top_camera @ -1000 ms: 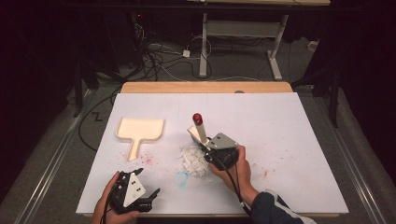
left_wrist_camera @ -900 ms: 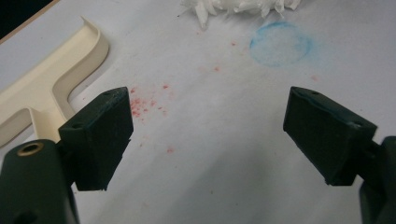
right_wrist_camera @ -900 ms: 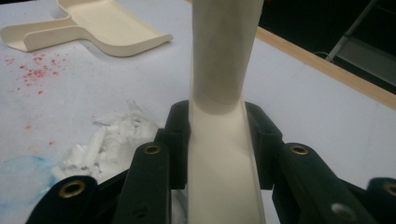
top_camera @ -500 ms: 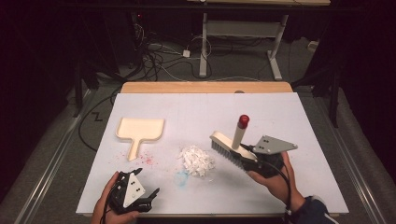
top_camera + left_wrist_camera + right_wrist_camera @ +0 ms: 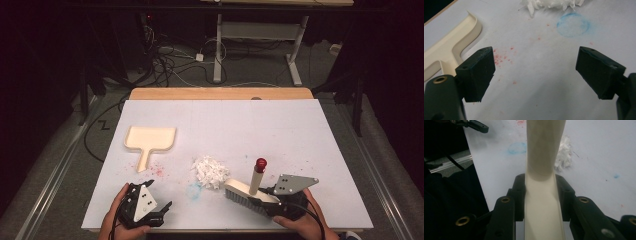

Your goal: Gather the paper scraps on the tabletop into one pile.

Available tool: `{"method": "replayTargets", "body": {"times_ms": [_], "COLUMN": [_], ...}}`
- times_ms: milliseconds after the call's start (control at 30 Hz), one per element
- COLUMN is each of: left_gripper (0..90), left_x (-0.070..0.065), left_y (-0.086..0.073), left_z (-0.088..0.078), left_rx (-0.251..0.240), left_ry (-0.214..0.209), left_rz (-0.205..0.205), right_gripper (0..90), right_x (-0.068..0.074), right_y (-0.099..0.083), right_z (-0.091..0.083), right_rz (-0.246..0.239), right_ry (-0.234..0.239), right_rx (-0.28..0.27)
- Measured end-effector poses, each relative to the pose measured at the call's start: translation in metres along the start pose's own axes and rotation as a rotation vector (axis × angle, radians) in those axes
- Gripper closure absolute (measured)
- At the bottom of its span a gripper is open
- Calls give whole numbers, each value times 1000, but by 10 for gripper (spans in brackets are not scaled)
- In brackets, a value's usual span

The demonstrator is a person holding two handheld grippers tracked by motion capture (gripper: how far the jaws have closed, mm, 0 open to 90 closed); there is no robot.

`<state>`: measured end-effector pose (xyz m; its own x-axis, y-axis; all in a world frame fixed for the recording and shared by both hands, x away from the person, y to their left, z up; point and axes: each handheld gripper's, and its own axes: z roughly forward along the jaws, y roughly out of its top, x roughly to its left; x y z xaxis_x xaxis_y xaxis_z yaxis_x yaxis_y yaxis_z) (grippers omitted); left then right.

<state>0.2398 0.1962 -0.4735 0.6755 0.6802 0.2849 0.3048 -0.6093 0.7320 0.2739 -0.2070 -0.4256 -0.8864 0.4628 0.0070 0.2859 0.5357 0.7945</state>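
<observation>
A cream hand brush [image 5: 248, 191] with a red-tipped handle [image 5: 260, 164] stands on the white table [image 5: 300, 130], just right of a pile of white paper shreds [image 5: 211, 171]. My right gripper [image 5: 265, 204] is shut on the brush's body near the front edge. In the right gripper view its jaws clamp the cream brush [image 5: 541, 195] from both sides, with the shreds [image 5: 564, 155] beyond. A cream dustpan [image 5: 150, 140] lies empty at the left. My left gripper [image 5: 159, 214] rests at the front left, and its wide-open jaws [image 5: 537, 67] face the table between dustpan [image 5: 449, 45] and shreds [image 5: 551, 3].
Faint red specks [image 5: 157, 171] and a blue chalky ring [image 5: 194, 190] mark the table near the pile. A wooden strip [image 5: 220, 93] borders the far edge. Beyond it are cables and desk legs [image 5: 218, 45] on the floor. Bare table stretches across the back and right.
My right gripper carried the brush from the shred pile out to the right, then drew it back toward the front edge. The left gripper stayed put.
</observation>
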Motion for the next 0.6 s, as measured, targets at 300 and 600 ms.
{"method": "replayTargets", "body": {"times_ms": [300,600], "left_gripper": [155,155], "left_x": [0,-2], "left_y": [0,2], "left_z": [2,5], "left_rx": [5,8], "left_ry": [-3,-14], "left_rz": [-3,11], "right_gripper": [678,678], "right_x": [-8,-13], "right_y": [17,34], "right_z": [28,41], "right_rz": [-64,-77], "right_ry": [-61,-72], "right_rx": [-1,-34]}}
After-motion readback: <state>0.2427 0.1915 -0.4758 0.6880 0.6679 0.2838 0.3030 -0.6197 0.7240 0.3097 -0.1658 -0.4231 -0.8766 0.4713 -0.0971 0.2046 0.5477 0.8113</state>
